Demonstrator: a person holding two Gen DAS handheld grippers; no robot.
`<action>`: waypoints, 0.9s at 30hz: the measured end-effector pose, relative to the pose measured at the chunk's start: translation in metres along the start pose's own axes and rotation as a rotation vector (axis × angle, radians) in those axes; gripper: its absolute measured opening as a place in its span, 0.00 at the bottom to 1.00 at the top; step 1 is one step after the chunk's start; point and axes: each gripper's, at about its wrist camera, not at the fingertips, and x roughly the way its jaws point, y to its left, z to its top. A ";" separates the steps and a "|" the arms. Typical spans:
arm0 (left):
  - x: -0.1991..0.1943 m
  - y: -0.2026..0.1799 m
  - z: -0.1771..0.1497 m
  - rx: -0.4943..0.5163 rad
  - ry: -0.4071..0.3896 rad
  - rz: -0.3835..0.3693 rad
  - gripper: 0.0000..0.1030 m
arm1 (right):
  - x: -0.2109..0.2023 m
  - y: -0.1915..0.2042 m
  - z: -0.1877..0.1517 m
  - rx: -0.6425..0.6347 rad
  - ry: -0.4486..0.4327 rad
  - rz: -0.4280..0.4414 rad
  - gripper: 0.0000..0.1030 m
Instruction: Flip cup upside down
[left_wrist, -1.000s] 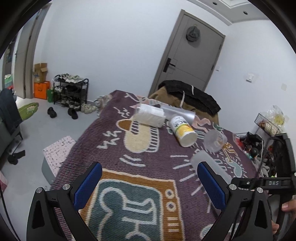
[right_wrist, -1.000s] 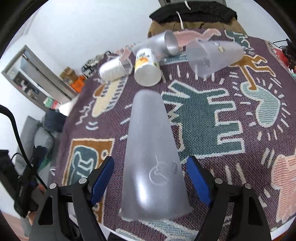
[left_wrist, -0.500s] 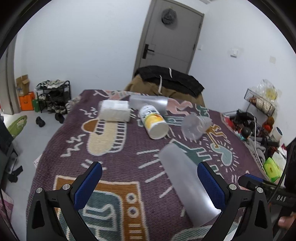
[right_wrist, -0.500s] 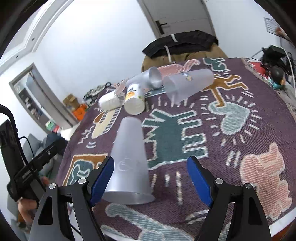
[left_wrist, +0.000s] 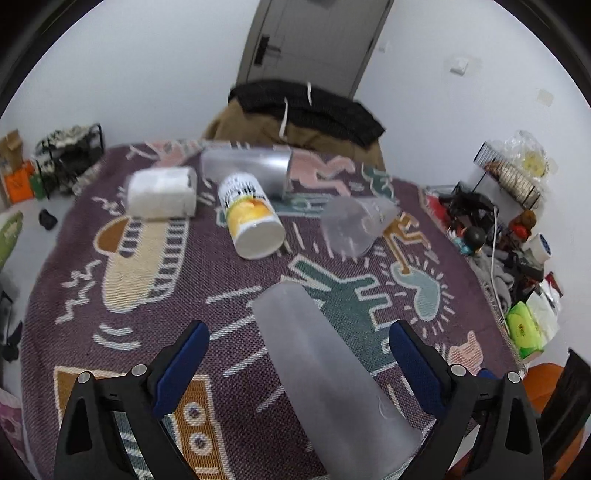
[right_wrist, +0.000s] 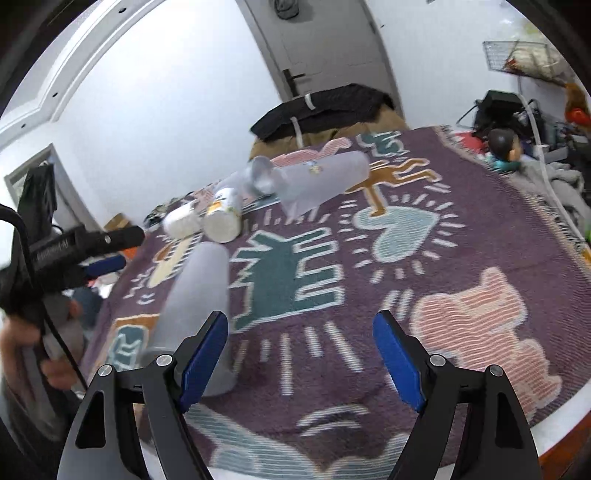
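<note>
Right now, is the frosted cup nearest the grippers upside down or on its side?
Upside down: the frosted cup stands on the blanket, wide rim down, narrow closed base on top.

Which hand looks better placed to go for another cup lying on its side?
Probably the right. The right gripper is open and faces the frosted cup lying on the rug. The left gripper is open too, but the flipped cup stands between its fingers.
</note>
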 end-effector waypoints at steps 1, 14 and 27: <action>0.006 0.000 0.003 -0.001 0.022 0.011 0.92 | 0.001 -0.003 -0.002 -0.003 -0.001 -0.012 0.79; 0.071 -0.002 0.023 -0.039 0.267 0.038 0.88 | 0.019 -0.039 -0.019 0.048 0.023 -0.055 0.79; 0.130 0.008 0.018 -0.136 0.457 0.050 0.77 | 0.017 -0.060 -0.016 0.096 0.009 -0.085 0.79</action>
